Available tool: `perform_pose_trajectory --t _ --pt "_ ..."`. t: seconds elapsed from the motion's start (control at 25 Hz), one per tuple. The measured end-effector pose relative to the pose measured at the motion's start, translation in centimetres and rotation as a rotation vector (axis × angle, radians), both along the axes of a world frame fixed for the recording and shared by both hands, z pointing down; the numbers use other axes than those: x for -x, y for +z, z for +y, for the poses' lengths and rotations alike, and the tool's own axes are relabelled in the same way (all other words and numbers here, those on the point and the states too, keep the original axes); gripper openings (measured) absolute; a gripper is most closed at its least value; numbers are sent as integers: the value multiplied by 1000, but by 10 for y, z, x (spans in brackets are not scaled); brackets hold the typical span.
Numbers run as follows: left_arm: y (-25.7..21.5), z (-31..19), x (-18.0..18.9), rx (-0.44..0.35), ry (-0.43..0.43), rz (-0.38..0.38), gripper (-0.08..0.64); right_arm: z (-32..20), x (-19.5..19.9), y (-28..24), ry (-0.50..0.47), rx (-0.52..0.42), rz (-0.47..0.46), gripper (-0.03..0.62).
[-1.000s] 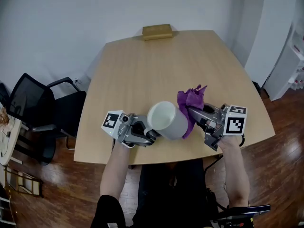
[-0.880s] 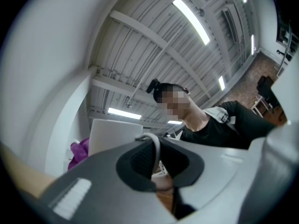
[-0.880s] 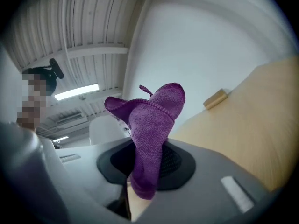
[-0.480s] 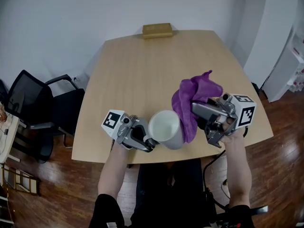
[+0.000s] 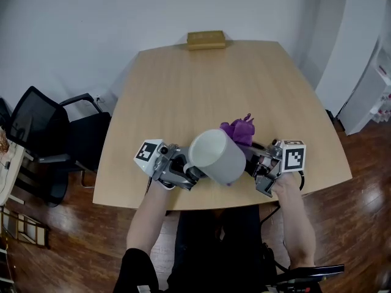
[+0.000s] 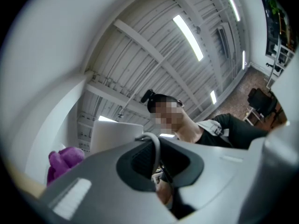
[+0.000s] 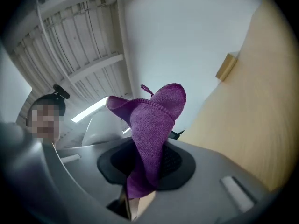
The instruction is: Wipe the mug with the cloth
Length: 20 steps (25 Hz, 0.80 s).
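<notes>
Left gripper (image 6: 154,164) first: its jaws sit almost together, pinched on the thin handle loop of the mug (image 5: 217,157). The grip looks firm. The mug hangs clear of the table (image 5: 201,84), low and centre in the head view. It is tipped so its open mouth faces up and to the left.

Over to the right gripper (image 7: 145,167): its jaws are clamped on the purple cloth (image 7: 156,120), which bunches up out of them in a thick fold. In the head view that gripper sits just right of the mug, lower right of centre. The cloth pokes out above the mug's upper right edge, tight against the wall. The contact patch itself is hidden behind the mug body, so I can't confirm the touch.

My read: this is mid-wipe, cloth working the outer wall on the side away from the handle.

Next up, I'd say, the cloth needs a sweep along that wall with light pressure. The handle grip has to resist the push so the mug doesn't twist. After that the mug would want turning to offer a fresh face, and the inside likely comes later.

Further out, a wooden block (image 5: 206,39) rests at the table's top edge, and a black chair (image 5: 43,133) stands at the left.
</notes>
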<state>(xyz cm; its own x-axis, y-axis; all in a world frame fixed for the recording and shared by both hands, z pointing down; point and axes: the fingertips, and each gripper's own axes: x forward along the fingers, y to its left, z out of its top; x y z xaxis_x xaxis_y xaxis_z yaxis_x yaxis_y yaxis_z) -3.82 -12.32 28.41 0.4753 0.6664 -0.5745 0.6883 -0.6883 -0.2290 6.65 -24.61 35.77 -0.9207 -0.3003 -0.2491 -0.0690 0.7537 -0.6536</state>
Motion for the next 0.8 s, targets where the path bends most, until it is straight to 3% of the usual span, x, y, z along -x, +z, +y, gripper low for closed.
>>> perform_pose_trajectory --t 0.08,0.16,0.24,0.32,0.44,0.56,0.68,0.8 --pt "-1 -2 -1 12 -9 3 35 -6 -15 -6 56 -2 -30 89" --pt "2 3 2 -7 6 -8 35 -2 -32 -40 63 -43 -157 89" --pt "5 9 4 -34 35 -17 37 8 -46 -85 26 -154 -257 89" --pt "6 14 3 -56 67 -24 37 20 -48 -117 -35 -268 -275 89" --pt "9 19 0 -79 103 -42 37 37 -17 -126 -182 -300 -233 89" --pt "10 23 2 -85 131 -36 38 41 11 -108 -265 -242 -210 89" --pt "8 26 9 -67 137 -15 40 30 29 -71 -222 -154 -147 89" --pt "5 18 5 -38 94 -4 40 18 42 -27 -140 -96 18 89"
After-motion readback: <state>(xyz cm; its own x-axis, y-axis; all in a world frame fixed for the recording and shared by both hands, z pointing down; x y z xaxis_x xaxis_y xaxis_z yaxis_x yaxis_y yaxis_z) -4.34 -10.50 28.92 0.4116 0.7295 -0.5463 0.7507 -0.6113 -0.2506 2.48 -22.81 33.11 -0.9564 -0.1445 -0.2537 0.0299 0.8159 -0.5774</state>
